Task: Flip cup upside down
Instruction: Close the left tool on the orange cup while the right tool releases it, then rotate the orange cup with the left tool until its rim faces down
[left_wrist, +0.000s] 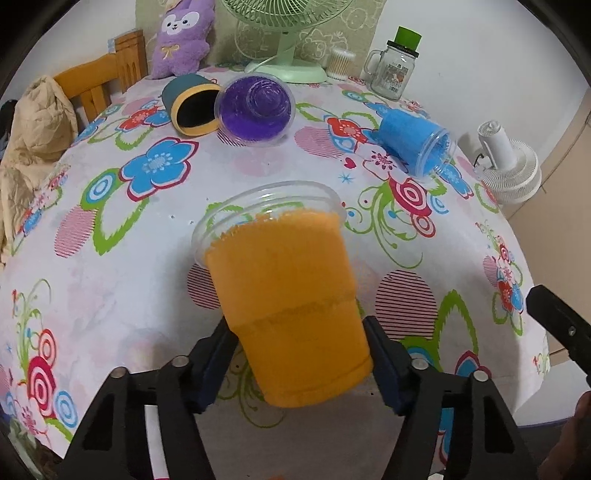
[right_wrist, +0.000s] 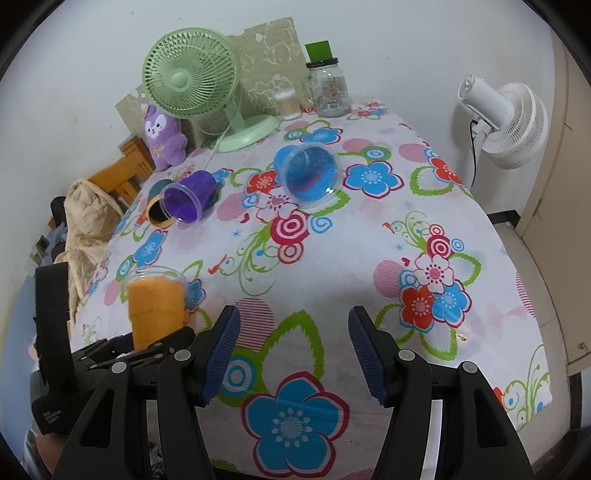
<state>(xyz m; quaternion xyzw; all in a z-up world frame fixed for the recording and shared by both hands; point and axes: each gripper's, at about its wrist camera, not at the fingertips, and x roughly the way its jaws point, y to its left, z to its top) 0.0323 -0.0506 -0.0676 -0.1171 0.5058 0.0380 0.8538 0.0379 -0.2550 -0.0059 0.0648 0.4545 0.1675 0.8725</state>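
Note:
My left gripper (left_wrist: 299, 354) is shut on an orange cup (left_wrist: 291, 302) with a clear rim. It grips the cup near its base and holds it above the flowered tablecloth (left_wrist: 110, 266), rim pointing away from me and slightly up. The cup also shows at the left of the right wrist view (right_wrist: 157, 302), held in the left gripper (right_wrist: 147, 343). My right gripper (right_wrist: 293, 343) is open and empty above the near part of the table. A blue cup (left_wrist: 413, 144) (right_wrist: 308, 173), a purple cup (left_wrist: 255, 109) (right_wrist: 188, 197) and a dark green cup (left_wrist: 190, 105) lie on their sides farther back.
At the back stand a green desk fan (right_wrist: 199, 85), a purple plush toy (right_wrist: 164, 136), a glass jar with a green lid (right_wrist: 328, 88) and a cotton swab holder (right_wrist: 286, 103). A white fan (right_wrist: 506, 122) stands beyond the right edge. A wooden chair with beige cloth (left_wrist: 33, 125) is left.

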